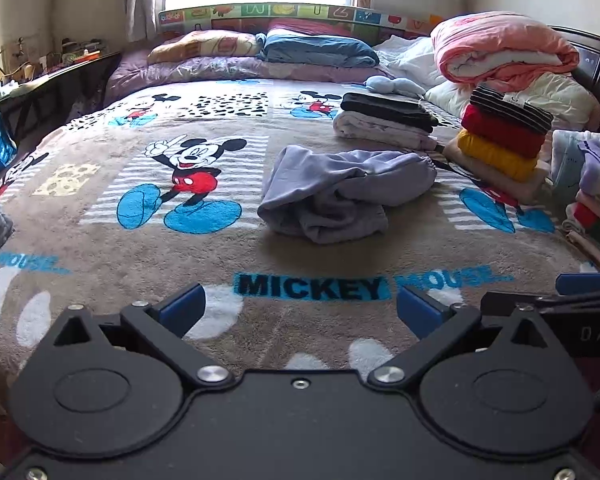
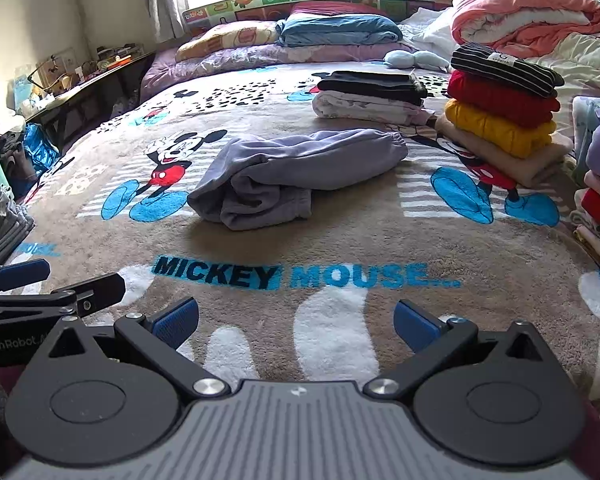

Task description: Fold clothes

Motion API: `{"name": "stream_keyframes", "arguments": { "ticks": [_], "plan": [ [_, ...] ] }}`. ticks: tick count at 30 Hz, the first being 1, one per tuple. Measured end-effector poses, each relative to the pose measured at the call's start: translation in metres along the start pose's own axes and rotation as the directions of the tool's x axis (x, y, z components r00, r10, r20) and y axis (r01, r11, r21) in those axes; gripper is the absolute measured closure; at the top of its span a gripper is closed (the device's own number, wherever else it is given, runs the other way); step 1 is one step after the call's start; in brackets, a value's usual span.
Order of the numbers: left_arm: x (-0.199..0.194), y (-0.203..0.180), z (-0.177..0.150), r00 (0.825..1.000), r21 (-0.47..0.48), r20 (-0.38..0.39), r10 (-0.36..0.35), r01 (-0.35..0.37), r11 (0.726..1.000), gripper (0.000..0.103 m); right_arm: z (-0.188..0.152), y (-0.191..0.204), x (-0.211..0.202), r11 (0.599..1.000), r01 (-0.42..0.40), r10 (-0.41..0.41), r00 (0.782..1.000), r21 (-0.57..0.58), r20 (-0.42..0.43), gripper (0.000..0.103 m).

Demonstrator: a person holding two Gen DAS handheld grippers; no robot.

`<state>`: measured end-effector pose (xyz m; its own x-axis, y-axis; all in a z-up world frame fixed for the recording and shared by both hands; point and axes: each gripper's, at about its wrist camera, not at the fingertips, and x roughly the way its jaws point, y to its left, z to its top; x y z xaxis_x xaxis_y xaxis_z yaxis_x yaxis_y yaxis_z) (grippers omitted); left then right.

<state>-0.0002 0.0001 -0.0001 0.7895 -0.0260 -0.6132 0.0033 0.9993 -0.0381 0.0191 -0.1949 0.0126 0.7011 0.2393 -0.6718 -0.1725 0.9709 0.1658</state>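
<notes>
A crumpled lavender-grey garment (image 1: 340, 192) lies in the middle of the Mickey Mouse blanket (image 1: 148, 256); it also shows in the right wrist view (image 2: 296, 176). My left gripper (image 1: 300, 312) is open and empty, low over the blanket's near edge, well short of the garment. My right gripper (image 2: 296, 324) is open and empty, beside the left one, also short of the garment. The right gripper's side shows at the right edge of the left wrist view (image 1: 580, 296). The left gripper's side shows at the left edge of the right wrist view (image 2: 32, 288).
Folded stacks stand at the back right: black on white (image 1: 388, 120) and striped, red, yellow, beige (image 1: 504, 140). More folded clothes (image 1: 596, 200) line the right edge and a grey pile (image 2: 0, 220) the left. Pillows and a pink quilt (image 1: 504, 48) lie at the head. A cluttered side table (image 1: 40, 76) stands left.
</notes>
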Motion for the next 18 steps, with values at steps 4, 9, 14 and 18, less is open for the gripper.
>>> {"name": "stream_keyframes", "arguments": {
  "ticks": [4,9,14,18],
  "plan": [
    [0.0041,0.0032,0.0012,1.0,-0.007,-0.024,-0.002,0.002,1.0,0.0,-0.0007,0.0003,-0.0006,1.0,0.001,-0.001,1.0,0.001,0.004,0.0],
    [0.0017,-0.002,-0.0003,1.0,0.005,0.001,0.013,-0.013,1.0,0.0,-0.0004,0.0025,-0.0019,1.0,-0.001,0.001,1.0,0.002,0.005,0.0],
    [-0.0013,0.0028,-0.005,1.0,-0.005,0.014,-0.005,0.005,1.0,0.0,-0.0007,0.0035,-0.0025,1.0,-0.002,0.002,1.0,-0.002,0.006,0.0],
    [-0.0021,0.004,-0.0039,1.0,-0.01,0.02,-0.006,0.006,1.0,0.0,-0.0012,0.004,-0.0027,1.0,-0.004,0.004,1.0,-0.004,0.008,0.0]
  ]
}}
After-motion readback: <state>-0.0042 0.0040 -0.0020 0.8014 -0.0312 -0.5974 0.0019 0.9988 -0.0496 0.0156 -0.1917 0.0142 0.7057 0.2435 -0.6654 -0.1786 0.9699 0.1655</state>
